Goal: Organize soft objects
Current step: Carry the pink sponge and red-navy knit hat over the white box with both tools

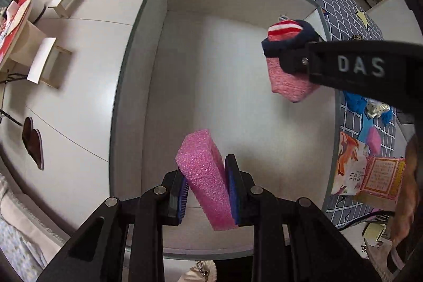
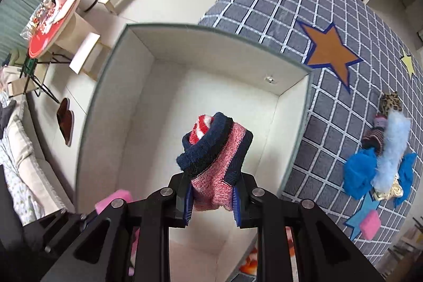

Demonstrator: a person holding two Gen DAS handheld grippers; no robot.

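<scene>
Both tongs are hanging loaded above the open white box (image 1: 158, 70), so the drop hinges on what lies straight below each: the box's bare floor is sitting directly under both loads, with nothing visible resting inside. The left tongs (image 1: 207, 192) are clamping a pink foam block (image 1: 203, 176), a coarse, porous rectangular bar whose long axis is tilting up and away from the pads. The right tongs (image 2: 211, 200) are squeezing a rolled knitted sock (image 2: 216, 157), pink marl with a navy cuff and red-and-white stripes, soft and bunched. On the grid-patterned cloth (image 2: 330, 123) beside the box, more soft things are waiting: a blue fluffy pile (image 2: 380, 168) and another pink sponge (image 2: 370, 225), nearer the right tongs.
</scene>
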